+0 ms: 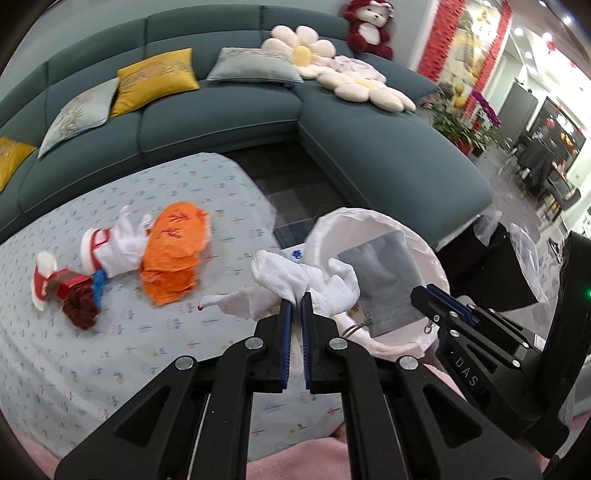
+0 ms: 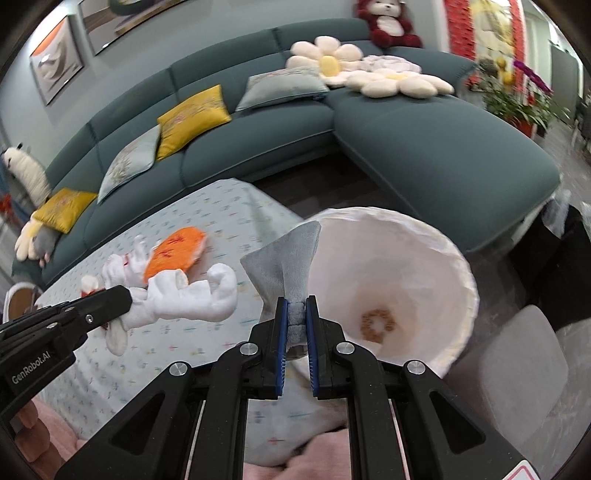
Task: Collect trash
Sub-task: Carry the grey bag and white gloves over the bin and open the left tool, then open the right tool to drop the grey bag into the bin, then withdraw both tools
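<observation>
The left tool (image 1: pixel 296 295) is clenched on a white glove (image 1: pixel 295 282), whose knit fingers bunch up and spill to either side of the blue pads. The right tool (image 2: pixel 296 302) is clenched on a grey cloth (image 2: pixel 291 258), pinched at a narrow waist so the fabric fans out above the pads. In the left wrist view the right tool (image 1: pixel 430 295) shows at the right with the grey cloth (image 1: pixel 384 273) hanging over the mouth of the bin. In the right wrist view the left tool (image 2: pixel 122 295) reaches in from the left with the white glove (image 2: pixel 192 291) held above the desk.

Just past both tools stands a bin lined with a white bag (image 2: pixel 454 273), at the right edge of the desk; a ring of brown crumbs (image 2: pixel 377 322) lies at its bottom.

The desk (image 1: pixel 74 350) carries a pale blue patterned cover. Farther along it, to the left, lies more trash: an orange crumpled paper (image 1: pixel 173 251), touching another white glove (image 1: pixel 122 247), and beside that a small red box (image 1: pixel 64 286) and a dark red tuft (image 1: pixel 81 308).

Beyond the desk runs a dark teal corner sofa (image 1: pixel 388 155) with yellow cushions (image 1: pixel 155 81), grey cushions (image 1: pixel 255 66), flower-shaped cushions (image 1: pixel 303 48) and a red plush toy (image 1: pixel 369 26) at its back.
</observation>
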A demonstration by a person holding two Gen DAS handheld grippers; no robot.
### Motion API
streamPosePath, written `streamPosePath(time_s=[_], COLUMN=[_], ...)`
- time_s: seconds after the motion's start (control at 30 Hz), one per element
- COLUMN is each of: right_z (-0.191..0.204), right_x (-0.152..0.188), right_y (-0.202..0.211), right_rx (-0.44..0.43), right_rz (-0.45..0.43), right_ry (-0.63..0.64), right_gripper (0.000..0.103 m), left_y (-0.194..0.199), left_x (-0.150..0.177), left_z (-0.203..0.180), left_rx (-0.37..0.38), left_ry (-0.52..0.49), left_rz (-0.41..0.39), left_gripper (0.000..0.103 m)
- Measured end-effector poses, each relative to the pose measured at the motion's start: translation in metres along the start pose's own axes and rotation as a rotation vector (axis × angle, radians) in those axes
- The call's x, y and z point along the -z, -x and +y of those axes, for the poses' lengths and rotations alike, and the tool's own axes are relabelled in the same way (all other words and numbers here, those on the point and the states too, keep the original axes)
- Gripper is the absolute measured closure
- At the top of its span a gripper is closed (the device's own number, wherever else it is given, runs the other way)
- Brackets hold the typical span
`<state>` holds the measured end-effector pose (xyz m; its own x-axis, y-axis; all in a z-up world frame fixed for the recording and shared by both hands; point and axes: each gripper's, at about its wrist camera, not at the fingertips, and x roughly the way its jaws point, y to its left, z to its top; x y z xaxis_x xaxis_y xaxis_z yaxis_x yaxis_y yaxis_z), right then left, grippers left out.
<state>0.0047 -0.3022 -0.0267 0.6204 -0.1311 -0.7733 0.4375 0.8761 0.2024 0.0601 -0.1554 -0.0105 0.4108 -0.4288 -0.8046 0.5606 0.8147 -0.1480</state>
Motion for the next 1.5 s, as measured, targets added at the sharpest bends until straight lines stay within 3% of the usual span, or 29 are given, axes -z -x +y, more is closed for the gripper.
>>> streamPosePath(time_s=[0.33,0.63,0.7,0.77,1.5], right_z=[-0.063,-0.096,-0.097,-0.098,-0.065], right_x=[-0.001,0.002,0.002,0.002,-0.010], right_y=[0.002,-0.001,-0.004,-0.005,-0.026], right_rx=[0.071,0.095,0.095,0.094,0.065], right_rz=[-0.013,-0.005,-0.001,0.003,0.024], right_ry=[-0.100,-0.154,-0.156,-0.157,-0.093], right_gripper=[0.093,0.093,0.093,0.093,0.092], left_y=[-0.029,-0.053,-0.055,-0.057,-0.052], left_x=[-0.009,-0.014,-0.015,-0.015,-0.012], left_z=[-0.048,-0.079,-0.083,-0.084,-0.048], left_rx=[0.027,0.053,0.045,0.035,-0.007], left_ry=[-0.070,-0.101,-0.099,-0.087,-0.021], left_rz=[0.036,0.069,0.071,0.067,0.063], left_gripper=[0.098,0.094,0.075,0.063,0.062])
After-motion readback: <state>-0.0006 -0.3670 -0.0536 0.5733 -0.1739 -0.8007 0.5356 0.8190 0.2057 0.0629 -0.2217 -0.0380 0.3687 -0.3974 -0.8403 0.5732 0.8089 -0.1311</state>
